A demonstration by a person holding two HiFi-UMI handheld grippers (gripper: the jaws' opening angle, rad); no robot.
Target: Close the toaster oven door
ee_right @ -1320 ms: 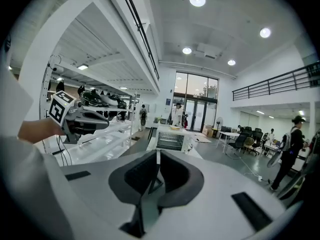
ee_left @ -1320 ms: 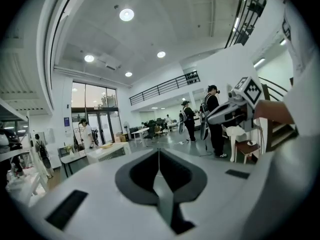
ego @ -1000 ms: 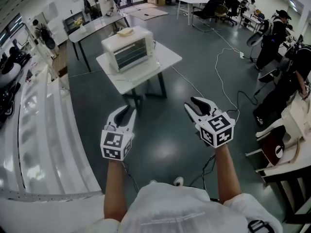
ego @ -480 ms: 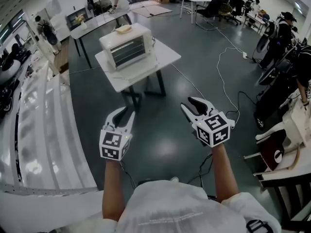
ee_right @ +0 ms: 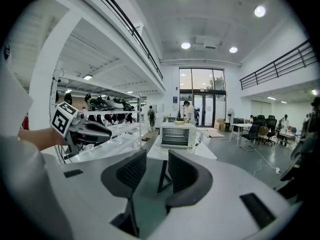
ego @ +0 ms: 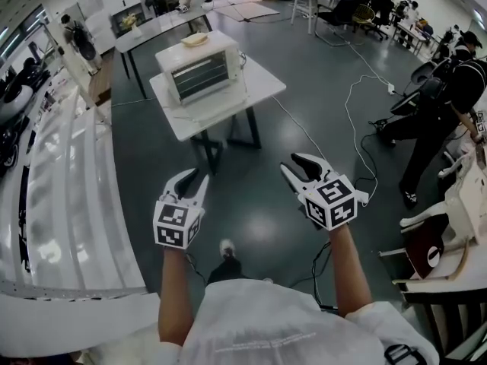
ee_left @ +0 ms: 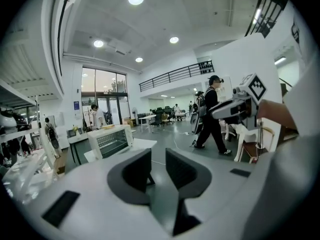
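Note:
The white toaster oven [ego: 199, 71] stands on a small white table [ego: 259, 90] ahead of me. Its glass door stands upright against the front and looks closed. A yellowish item [ego: 195, 39] lies on its top. Both grippers hang over the floor, well short of the table. My left gripper [ego: 190, 179] has its jaws a little apart with nothing between them. My right gripper [ego: 298, 163] is open and empty. The left gripper view shows the oven [ee_left: 111, 140] far beyond the left gripper [ee_left: 158, 161]. In the right gripper view the oven [ee_right: 176, 134] sits straight ahead of the right gripper [ee_right: 157, 169].
White shelving [ego: 68, 196] runs along my left. A white cable [ego: 358, 120] trails over the floor right of the table. A person in black [ego: 449, 105] stands at the right, with a chair [ego: 434, 242] nearer me. Another table [ego: 152, 33] stands behind the oven.
Both grippers have kept about the same place in front of me. The person in black at the right has stepped further into view. A foot now shows on the floor below the grippers.

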